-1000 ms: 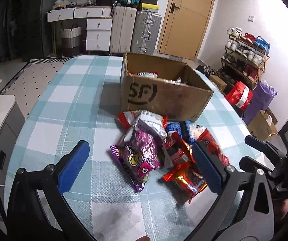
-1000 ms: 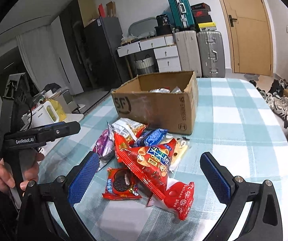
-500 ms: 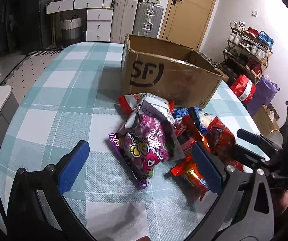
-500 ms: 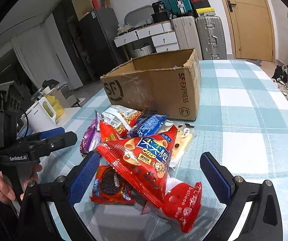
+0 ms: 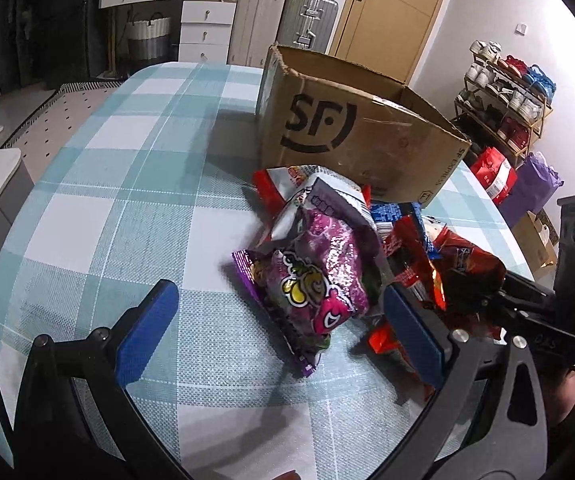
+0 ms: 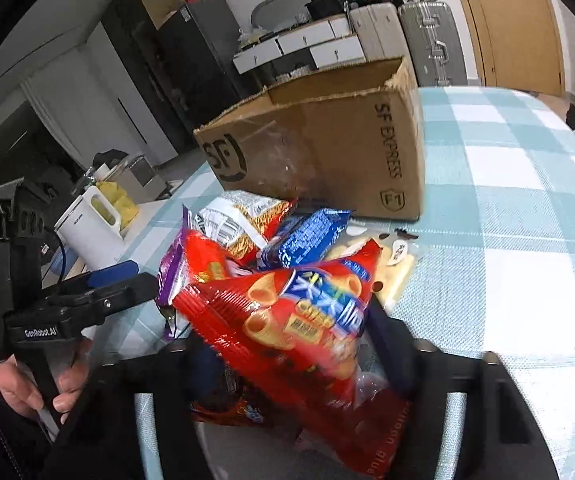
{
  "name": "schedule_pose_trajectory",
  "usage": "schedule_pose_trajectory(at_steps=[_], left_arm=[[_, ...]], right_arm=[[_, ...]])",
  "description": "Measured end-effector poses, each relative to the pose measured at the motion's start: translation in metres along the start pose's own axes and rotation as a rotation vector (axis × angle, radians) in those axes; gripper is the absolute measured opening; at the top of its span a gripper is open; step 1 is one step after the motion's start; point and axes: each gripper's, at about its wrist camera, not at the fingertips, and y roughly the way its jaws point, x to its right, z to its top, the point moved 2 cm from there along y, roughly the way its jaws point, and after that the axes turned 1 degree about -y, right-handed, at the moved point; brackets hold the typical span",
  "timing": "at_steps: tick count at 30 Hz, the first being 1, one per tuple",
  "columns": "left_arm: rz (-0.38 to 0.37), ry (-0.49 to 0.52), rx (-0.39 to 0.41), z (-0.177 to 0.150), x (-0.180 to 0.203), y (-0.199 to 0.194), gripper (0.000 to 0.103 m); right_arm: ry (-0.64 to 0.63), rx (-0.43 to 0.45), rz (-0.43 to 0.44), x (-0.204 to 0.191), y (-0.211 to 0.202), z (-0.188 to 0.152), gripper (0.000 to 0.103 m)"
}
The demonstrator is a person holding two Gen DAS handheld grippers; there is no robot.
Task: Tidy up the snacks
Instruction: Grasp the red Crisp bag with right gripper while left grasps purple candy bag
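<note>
Right gripper: jaws have just been closing, and the red crisp bag sits between them, pads pressed on its sides. That bag lies on top of the snack pile, near end, its blue label facing up.

Left gripper: jaws wide apart, nothing clamped. The purple bag lies between and just beyond the blue pads, not touched as far as I can tell. My hand grips the left handle at the left edge of the right wrist view.

Pile sits on the checked worktop, just in front of the open box, which stands at the far side. In the pile: blue packet, noodle-snack bag, pale packet at the right, a dark red pack under the crisp bag. White kettle stands off the worktop to the left.
</note>
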Motion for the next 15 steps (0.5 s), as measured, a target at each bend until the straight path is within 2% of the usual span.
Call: schedule_pose_trajectory(at_steps=[4,15], left_arm=[[0.000,-0.011,-0.002,0.000,-0.004,0.001,0.102],[-0.003,-0.020,-0.004,0.001,-0.005,-0.003,0.102]], right_arm=[[0.009,-0.002,0.034,0.002,0.000,-0.001,0.047],[0.042,0.046,0.057,0.004,-0.018,-0.004,0.045]])
